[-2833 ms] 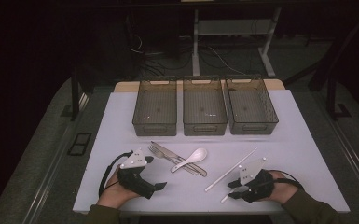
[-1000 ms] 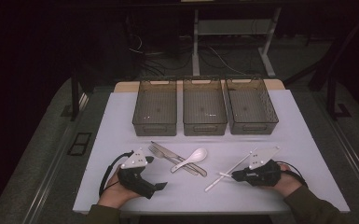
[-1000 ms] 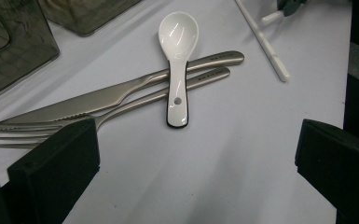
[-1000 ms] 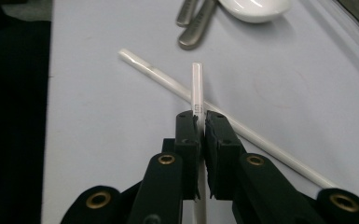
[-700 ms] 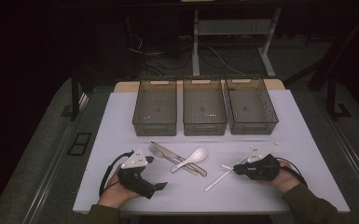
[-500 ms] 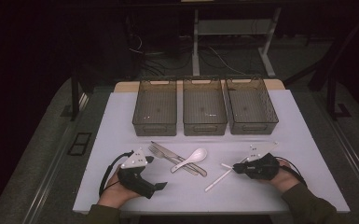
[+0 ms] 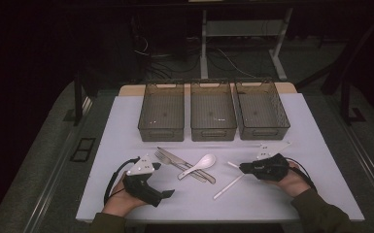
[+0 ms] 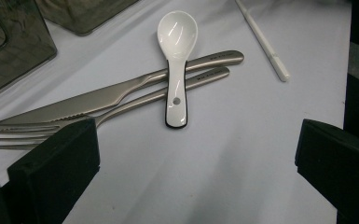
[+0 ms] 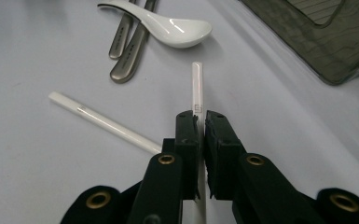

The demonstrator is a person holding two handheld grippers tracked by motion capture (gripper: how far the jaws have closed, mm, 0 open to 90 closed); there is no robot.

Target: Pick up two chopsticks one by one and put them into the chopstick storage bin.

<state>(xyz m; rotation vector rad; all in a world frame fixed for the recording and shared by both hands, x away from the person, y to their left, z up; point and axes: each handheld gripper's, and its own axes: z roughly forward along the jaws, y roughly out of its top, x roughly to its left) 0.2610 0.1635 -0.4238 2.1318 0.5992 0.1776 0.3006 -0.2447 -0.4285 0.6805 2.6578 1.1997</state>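
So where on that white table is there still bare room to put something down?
Bare mat lies left of the fork, and right of the right gripper. The middle is crowded: knife, spoon, chopstick.

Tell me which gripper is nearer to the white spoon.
Neither clearly; the spoon lies about midway between them. The left gripper, open, sits below and left of it. The right gripper, shut on a white chopstick, sits to its right.
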